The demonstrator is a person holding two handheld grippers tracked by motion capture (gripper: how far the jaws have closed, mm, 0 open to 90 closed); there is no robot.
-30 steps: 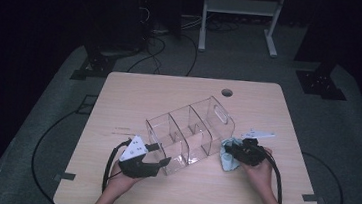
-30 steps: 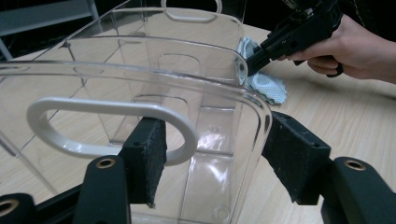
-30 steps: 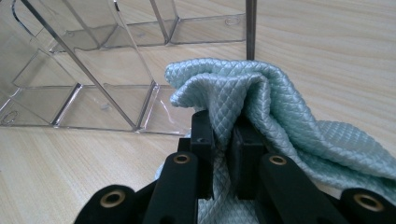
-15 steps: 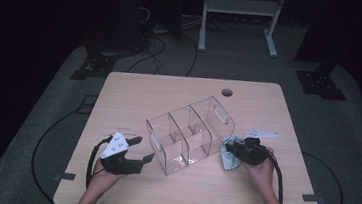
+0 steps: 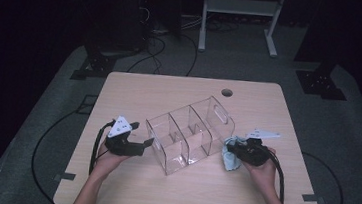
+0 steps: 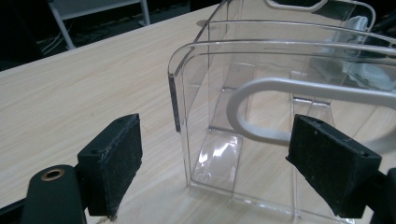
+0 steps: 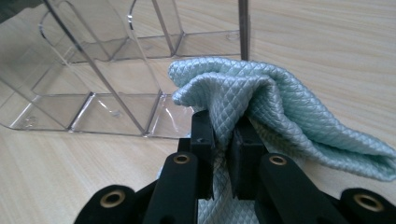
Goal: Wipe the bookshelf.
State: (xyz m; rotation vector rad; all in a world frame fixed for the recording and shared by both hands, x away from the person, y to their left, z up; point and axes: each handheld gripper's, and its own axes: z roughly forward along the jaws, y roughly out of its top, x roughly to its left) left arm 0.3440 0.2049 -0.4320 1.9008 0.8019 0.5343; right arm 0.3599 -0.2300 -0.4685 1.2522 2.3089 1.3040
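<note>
A clear acrylic organizer point(image 5: 188, 135) with three compartments lies slantwise on the middle of the wooden table point(image 5: 134, 92). My left gripper point(image 5: 141, 134) stands open just left of its near end. Its jaws have just been opening, and nothing is pressed between the pads point(image 6: 116, 163). In the left gripper view the organizer's point(image 6: 261, 93) end wall stands just ahead of the left gripper point(image 6: 224, 163). My right gripper point(image 5: 230, 148) is shut on a light blue quilted cloth point(image 5: 231, 159) at the organizer's right side. In the right gripper view the cloth point(image 7: 280, 107) bunches over the right gripper point(image 7: 224, 140), with the organizer point(image 7: 93, 70) behind.
A round cable hole point(image 5: 227, 92) sits near the table's far edge. Black cables point(image 5: 96, 149) trail from both grippers over the front corners. Behind the table stand a white frame point(image 5: 238, 7) and dark stand bases on a grey floor.
My left gripper has drawn back to the left, away from the organizer's near end, and its jaws have spread. The right gripper and the cloth have kept still.
</note>
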